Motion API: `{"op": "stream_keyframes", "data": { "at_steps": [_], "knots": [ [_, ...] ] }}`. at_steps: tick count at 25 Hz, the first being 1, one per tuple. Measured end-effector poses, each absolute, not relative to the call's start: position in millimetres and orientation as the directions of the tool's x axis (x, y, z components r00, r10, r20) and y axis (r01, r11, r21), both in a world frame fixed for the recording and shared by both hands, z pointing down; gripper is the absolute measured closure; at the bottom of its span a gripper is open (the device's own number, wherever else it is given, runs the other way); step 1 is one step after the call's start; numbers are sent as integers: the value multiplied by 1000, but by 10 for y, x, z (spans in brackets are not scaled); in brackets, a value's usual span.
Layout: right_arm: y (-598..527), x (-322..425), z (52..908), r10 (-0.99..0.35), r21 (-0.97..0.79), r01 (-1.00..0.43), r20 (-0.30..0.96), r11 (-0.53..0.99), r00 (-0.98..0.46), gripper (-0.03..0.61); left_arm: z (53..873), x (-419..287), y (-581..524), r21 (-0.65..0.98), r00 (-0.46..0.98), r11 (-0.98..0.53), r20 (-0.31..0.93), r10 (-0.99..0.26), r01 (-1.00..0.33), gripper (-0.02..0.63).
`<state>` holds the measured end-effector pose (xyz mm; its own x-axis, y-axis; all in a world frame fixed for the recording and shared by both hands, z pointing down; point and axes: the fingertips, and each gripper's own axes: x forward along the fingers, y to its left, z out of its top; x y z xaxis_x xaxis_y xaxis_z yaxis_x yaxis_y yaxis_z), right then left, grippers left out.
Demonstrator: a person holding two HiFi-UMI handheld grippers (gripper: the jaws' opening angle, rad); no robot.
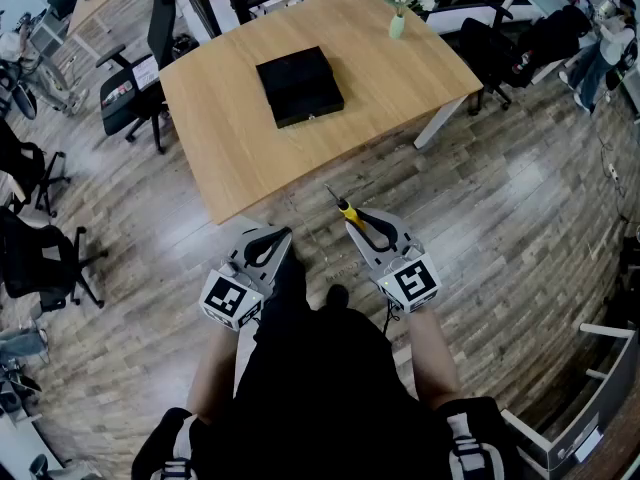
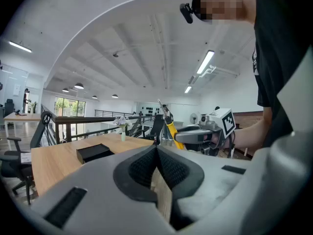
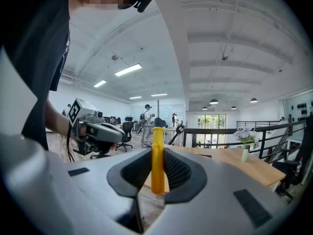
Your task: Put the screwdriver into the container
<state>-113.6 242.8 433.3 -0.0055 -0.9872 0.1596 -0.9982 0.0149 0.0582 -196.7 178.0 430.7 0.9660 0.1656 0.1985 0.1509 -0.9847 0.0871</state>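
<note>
Two grippers hang at 6 o'clock of the light wooden table (image 1: 400,78): right gripper (image 1: 354,222) clamps the yellow-handled metal screwdriver (image 1: 344,207), left gripper (image 1: 270,236) pinched together, empty; flat black square container (image 1: 299,86) at 12 o'clock.

Legible text, brands, numbers: none in any view. Left marker cube (image 1: 232,299) behind the jaws of the left gripper (image 1: 281,234), right marker cube (image 1: 412,281) behind those of the right gripper (image 1: 360,218): black-and-white square patterns only, no letters. White sheet (image 1: 145,71) on an office chair (image 1: 161,18) far beyond the jaws: too small to read
</note>
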Motion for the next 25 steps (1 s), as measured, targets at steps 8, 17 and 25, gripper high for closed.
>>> {"op": "stream_keyframes", "data": {
  "at_steps": [8,17,25],
  "knots": [
    [2824,-1480,4226,-988,35,-999,151,24,-19,494,4253,-2318,2141,70,972,-991,198,127,116,592],
    [2926,-1543,4199,-989,33,-999,146,32,-27,494,4157,-2400,2131,63,983,-996,168,76,66,592],
    [2793,-1451,4233,-987,8,-999,156,33,-31,494,4157,-2259,1914,66,984,-996,163,71,61,591]
  ]
}}
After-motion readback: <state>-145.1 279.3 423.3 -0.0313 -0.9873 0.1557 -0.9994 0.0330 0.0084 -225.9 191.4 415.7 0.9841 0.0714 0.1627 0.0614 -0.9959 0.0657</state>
